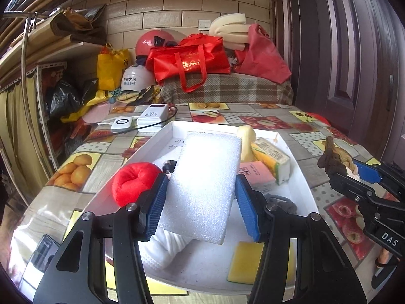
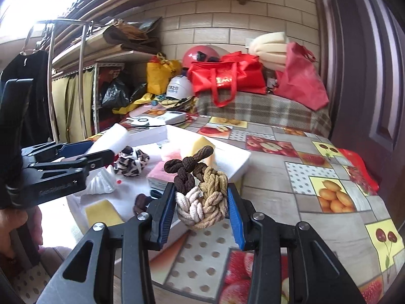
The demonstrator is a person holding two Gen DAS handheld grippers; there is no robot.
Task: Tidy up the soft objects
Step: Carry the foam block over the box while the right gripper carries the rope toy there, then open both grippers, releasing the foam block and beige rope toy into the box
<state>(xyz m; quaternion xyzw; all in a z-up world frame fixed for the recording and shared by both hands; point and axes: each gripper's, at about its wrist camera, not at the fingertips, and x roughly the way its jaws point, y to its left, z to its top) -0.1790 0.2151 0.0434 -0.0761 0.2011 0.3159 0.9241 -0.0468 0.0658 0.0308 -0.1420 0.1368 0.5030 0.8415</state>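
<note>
White foam block (image 1: 202,185) clamped in left hand-held gripper (image 1: 201,202) | right hand-held gripper (image 2: 202,210) grips braided bands (image 2: 200,192)

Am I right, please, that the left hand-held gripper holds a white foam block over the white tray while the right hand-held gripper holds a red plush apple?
Not quite: the right hand-held gripper holds a bundle of brown, tan and cream braided hair ties, as the right wrist view shows. The left hand-held gripper does hold the white foam block over the white tray.

A: White foam slab (image 1: 202,185) hides most of the white folded cloth (image 1: 162,248) and the black-and-white scrunchie (image 1: 169,165).

B: Yellow sponge (image 1: 244,262) is partly behind the gripper arm. The pink booklet's (image 1: 257,174) print is too small to read.
</note>
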